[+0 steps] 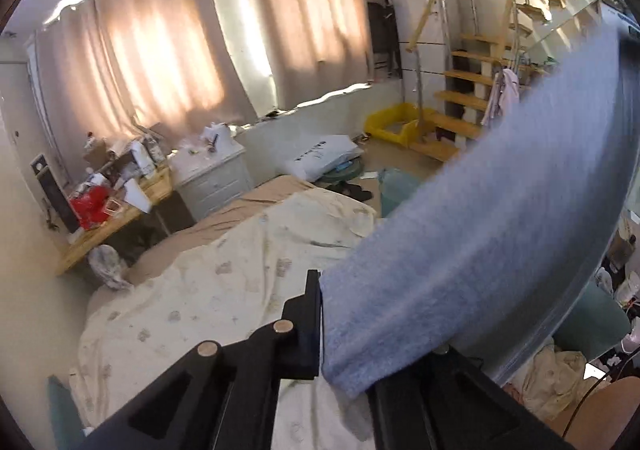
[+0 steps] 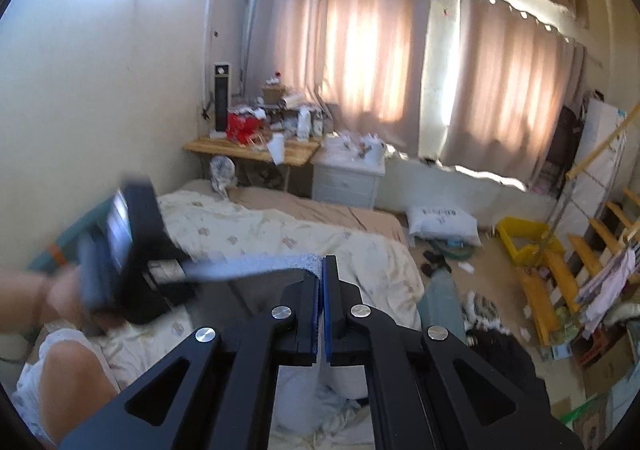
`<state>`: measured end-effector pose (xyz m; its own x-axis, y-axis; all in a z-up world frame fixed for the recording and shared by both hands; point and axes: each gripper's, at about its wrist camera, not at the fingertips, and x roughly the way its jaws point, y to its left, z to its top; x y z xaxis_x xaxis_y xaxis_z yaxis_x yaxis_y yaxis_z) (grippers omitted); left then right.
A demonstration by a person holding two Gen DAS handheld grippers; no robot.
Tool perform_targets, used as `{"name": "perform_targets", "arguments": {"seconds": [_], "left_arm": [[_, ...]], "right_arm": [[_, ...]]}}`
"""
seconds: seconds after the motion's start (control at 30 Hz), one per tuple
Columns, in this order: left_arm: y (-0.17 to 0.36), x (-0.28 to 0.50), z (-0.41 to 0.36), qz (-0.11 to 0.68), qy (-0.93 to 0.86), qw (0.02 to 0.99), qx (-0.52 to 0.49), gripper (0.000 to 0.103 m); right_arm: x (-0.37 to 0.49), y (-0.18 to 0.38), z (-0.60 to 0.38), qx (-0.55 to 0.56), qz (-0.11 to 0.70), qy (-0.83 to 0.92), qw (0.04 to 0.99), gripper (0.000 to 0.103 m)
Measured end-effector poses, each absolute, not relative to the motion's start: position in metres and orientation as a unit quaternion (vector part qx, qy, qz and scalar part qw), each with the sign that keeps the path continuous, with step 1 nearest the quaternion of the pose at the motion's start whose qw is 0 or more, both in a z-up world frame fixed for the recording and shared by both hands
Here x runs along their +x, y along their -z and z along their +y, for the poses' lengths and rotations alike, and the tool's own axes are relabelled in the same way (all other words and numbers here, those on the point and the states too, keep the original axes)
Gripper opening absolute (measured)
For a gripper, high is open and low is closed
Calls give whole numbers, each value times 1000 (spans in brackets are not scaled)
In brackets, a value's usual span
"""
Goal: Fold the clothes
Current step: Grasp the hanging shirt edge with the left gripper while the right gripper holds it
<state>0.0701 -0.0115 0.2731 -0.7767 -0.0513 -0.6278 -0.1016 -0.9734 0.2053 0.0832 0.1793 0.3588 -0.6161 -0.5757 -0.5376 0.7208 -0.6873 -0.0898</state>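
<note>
A light blue fuzzy garment (image 1: pixel 480 234) is stretched in the air between my two grippers above the bed. My left gripper (image 1: pixel 324 314) is shut on one edge of it; the cloth sweeps up to the right and hides the right finger. My right gripper (image 2: pixel 322 290) is shut on the other edge (image 2: pixel 280 264), a thin blue strip that runs left to the blurred left gripper (image 2: pixel 128 246) held in a hand. The garment hangs taut, off the bedding.
A bed with a cream patterned quilt (image 1: pixel 208 290) lies below. A cluttered wooden desk (image 2: pixel 248 148) and a white drawer unit (image 2: pixel 348 178) stand at the curtained window. Yellow bin (image 1: pixel 394 122), wooden stairs (image 1: pixel 464 98) and floor clutter are to the right. A knee (image 2: pixel 76 378) is at lower left.
</note>
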Motion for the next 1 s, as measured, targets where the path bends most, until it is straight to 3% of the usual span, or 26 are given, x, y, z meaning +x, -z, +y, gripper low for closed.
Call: {"name": "perform_targets", "arguments": {"seconds": [0.2, 0.37, 0.47, 0.6, 0.67, 0.77, 0.83, 1.0], "left_arm": [[-343, 69, -3, 186, -931, -22, -313, 1], [-409, 74, 19, 189, -939, -15, -287, 1], [-439, 73, 36, 216, -942, -28, -257, 1], [-461, 68, 46, 228, -940, -38, -250, 1], [-467, 65, 46, 228, -940, -47, -250, 1], [-478, 62, 42, 221, -941, -64, -248, 1], [-487, 60, 38, 214, -942, -75, -247, 1], [-511, 62, 31, 210, -946, -95, -227, 1]], "right_arm": [[54, -316, 189, 287, 157, 883, 336, 1], [42, -284, 184, 305, 142, 880, 334, 2], [39, -270, 178, 312, 121, 875, 349, 9], [45, -257, 173, 323, 77, 856, 397, 12], [54, -257, 171, 317, 61, 850, 417, 19], [75, -259, 165, 294, 61, 848, 437, 22], [89, -259, 161, 280, 62, 846, 450, 29], [107, -231, 141, 308, 95, 820, 474, 29]]}}
